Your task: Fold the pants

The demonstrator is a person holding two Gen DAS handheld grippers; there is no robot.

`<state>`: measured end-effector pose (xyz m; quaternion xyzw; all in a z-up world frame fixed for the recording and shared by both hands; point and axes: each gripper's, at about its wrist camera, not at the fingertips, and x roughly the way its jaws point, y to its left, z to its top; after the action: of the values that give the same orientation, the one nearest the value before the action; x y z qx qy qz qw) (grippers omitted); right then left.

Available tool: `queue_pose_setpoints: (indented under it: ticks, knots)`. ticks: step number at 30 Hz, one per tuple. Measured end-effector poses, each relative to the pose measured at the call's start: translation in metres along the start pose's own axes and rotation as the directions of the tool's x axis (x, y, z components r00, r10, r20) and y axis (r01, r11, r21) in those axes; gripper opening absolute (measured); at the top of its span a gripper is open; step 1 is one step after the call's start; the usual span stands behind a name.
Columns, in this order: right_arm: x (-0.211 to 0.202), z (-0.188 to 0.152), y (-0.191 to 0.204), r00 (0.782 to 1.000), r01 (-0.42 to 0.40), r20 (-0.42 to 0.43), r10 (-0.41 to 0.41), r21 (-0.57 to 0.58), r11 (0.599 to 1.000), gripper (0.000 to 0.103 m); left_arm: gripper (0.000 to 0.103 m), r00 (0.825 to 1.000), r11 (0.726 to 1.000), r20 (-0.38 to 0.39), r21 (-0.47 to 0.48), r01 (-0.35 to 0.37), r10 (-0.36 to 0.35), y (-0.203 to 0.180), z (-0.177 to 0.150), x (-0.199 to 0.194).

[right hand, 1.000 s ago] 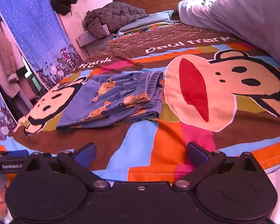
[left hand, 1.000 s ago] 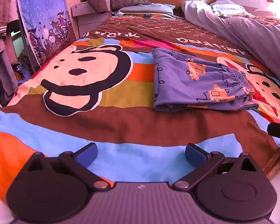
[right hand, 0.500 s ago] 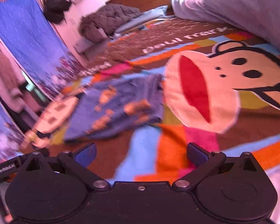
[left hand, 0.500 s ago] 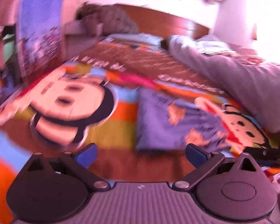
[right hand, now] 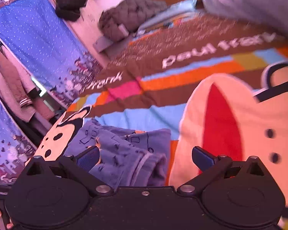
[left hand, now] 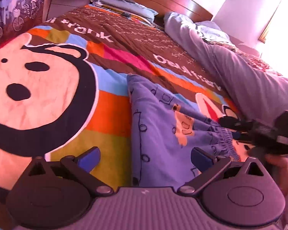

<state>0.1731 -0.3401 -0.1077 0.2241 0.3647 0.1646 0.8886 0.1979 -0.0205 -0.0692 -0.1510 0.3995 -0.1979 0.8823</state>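
Observation:
The folded blue patterned pants lie flat on the colourful cartoon bedspread. My left gripper is open and empty, low over the near left edge of the pants. My right gripper is open and empty, just above the elastic waistband end of the pants. In the left wrist view the right gripper shows at the right, beside the waistband.
A grey duvet lies heaped along the right side of the bed. A quilted jacket and pillows sit by the wooden headboard. A blue curtain and hanging clothes stand to the left of the bed.
Both grippers have moved forward and down to the pants, which now fill the lower part of each view. The pants have not moved. Both stay open.

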Motion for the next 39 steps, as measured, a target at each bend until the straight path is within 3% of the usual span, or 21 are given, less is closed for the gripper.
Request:
queue_pose_setpoints:
  ticks: [3, 6, 11, 15, 17, 19, 23, 28, 30, 32, 36, 39]
  knots:
    - [0.023, -0.002, -0.008, 0.999, -0.02, -0.044, 0.022, 0.025, 0.999, 0.102, 0.103, 0.997, 0.997, -0.013, -0.004, 0.073, -0.073, 0.003, -0.004, 0.003]
    - [0.021, -0.02, -0.011, 0.998, -0.048, 0.054, 0.045, 0.051, 0.998, 0.102, 0.103, 0.996, 0.996, -0.014, -0.012, 0.092, -0.092, 0.004, -0.009, 0.003]
    - [0.016, -0.022, -0.021, 0.99, -0.131, 0.074, 0.123, 0.118, 0.984, 0.102, 0.103, 0.993, 0.992, -0.014, -0.046, 0.118, -0.119, 0.009, -0.008, 0.005]
    - [0.014, -0.021, -0.024, 0.987, -0.146, 0.08, 0.136, 0.136, 0.98, 0.1, 0.102, 0.99, 0.987, 0.0, -0.088, 0.137, -0.138, 0.016, -0.008, 0.003]
    - [0.013, -0.022, -0.022, 0.989, -0.134, 0.081, 0.124, 0.133, 0.982, 0.09, 0.098, 0.991, 0.985, 0.01, -0.108, 0.134, -0.134, 0.018, -0.009, 0.002]
    - [0.012, -0.024, -0.023, 0.989, -0.134, 0.08, 0.123, 0.151, 0.979, 0.069, 0.094, 0.993, 0.987, 0.012, -0.109, 0.117, -0.117, 0.017, -0.009, 0.001]
    - [0.013, -0.026, -0.025, 0.991, -0.12, 0.074, 0.109, 0.173, 0.978, 0.05, 0.086, 0.995, 0.989, 0.015, -0.112, 0.095, -0.094, 0.017, -0.01, 0.001]
    - [0.015, -0.029, -0.005, 0.998, -0.028, 0.065, 0.023, 0.074, 0.997, 0.043, 0.075, 0.998, 0.995, 0.011, -0.082, 0.057, -0.057, 0.011, -0.011, 0.0]
    - [0.016, -0.031, 0.005, 0.998, 0.024, 0.065, -0.026, 0.032, 0.999, 0.042, 0.053, 0.998, 0.995, -0.003, -0.085, 0.06, -0.06, 0.011, -0.011, 0.0]
    - [0.018, -0.032, 0.014, 0.995, 0.079, 0.062, -0.078, -0.018, 0.997, 0.041, 0.038, 0.999, 0.994, -0.032, -0.104, 0.027, -0.03, 0.01, -0.011, 0.002]
    - [0.021, -0.033, 0.048, 0.974, 0.221, 0.08, -0.21, -0.178, 0.959, 0.031, 0.022, 0.999, 0.996, -0.054, -0.095, -0.001, -0.004, 0.001, -0.006, -0.003]
    - [0.021, -0.035, 0.078, 0.952, 0.305, 0.101, -0.288, -0.273, 0.913, 0.021, 0.019, 0.999, 0.995, -0.047, -0.097, 0.001, -0.005, -0.003, -0.004, -0.011]
